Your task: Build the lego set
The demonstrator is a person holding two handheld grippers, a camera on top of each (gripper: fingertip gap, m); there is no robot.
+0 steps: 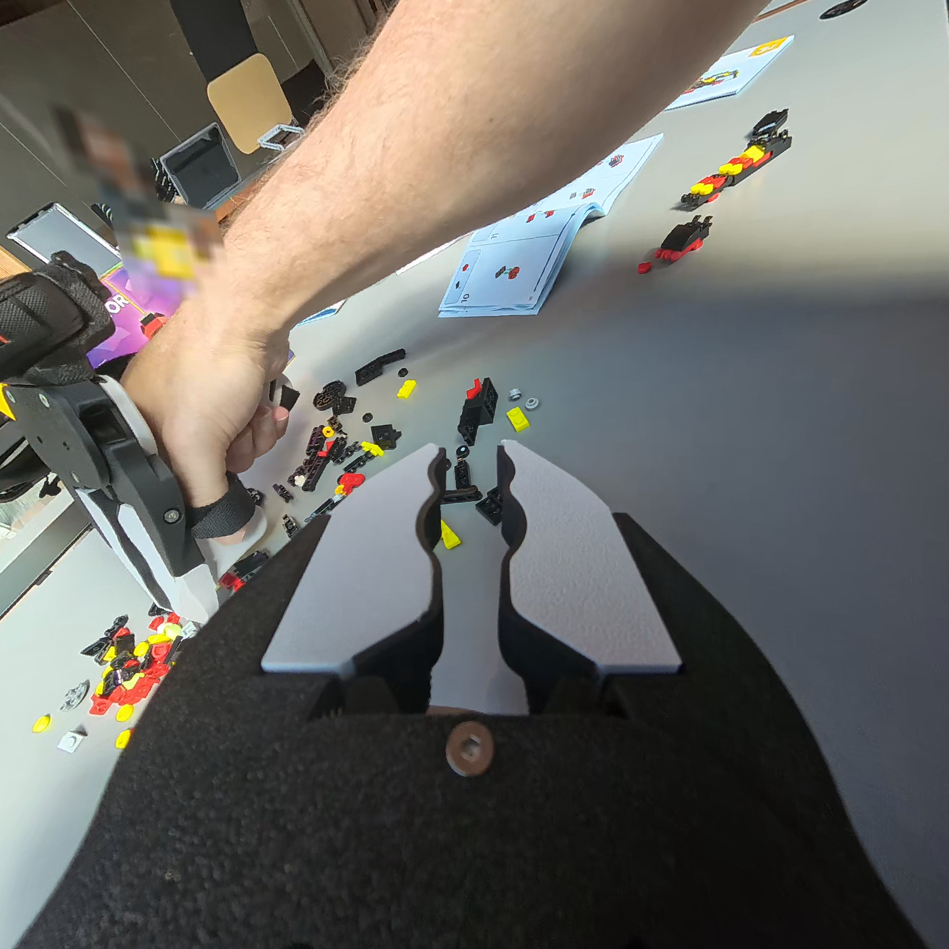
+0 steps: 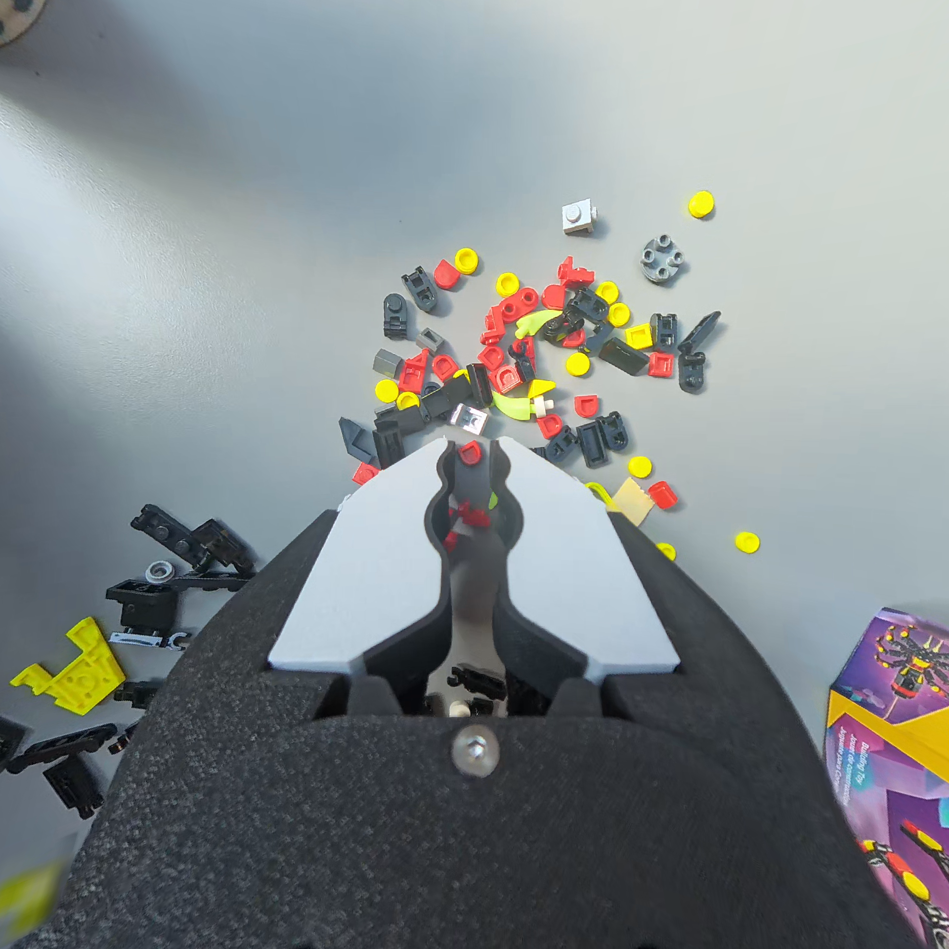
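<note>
My left gripper (image 1: 471, 449) is open and empty, hovering over scattered black pieces (image 1: 464, 475) and a yellow slope (image 1: 450, 534) on the grey table (image 1: 719, 462). My right gripper (image 2: 471, 442) is nearly closed, its jaws gripping a dark grey piece (image 2: 472, 482) topped by a small red tile (image 2: 469, 454), just above a pile of red, yellow and black pieces (image 2: 518, 359). In the left wrist view a hand holds the right gripper (image 1: 128, 488) tip-down over that pile (image 1: 128, 662). Two partial builds (image 1: 734, 164) (image 1: 680, 241) lie far right.
An open instruction booklet (image 1: 518, 262) lies on the far table, with another sheet (image 1: 734, 67) beyond. The purple set box (image 2: 893, 760) stands at the right gripper's right. A yellow wedge plate (image 2: 77, 667) and black pieces (image 2: 190, 544) lie to its left. A forearm (image 1: 436, 128) crosses above. Across from one pair of fingers to the other is roughly 20 cm. The right gripper is farther from the yellow slope (image 1: 450, 534), some 15 cm, than the left, some 7 cm. Look for it in the right wrist view (image 2: 45, 686) too.
</note>
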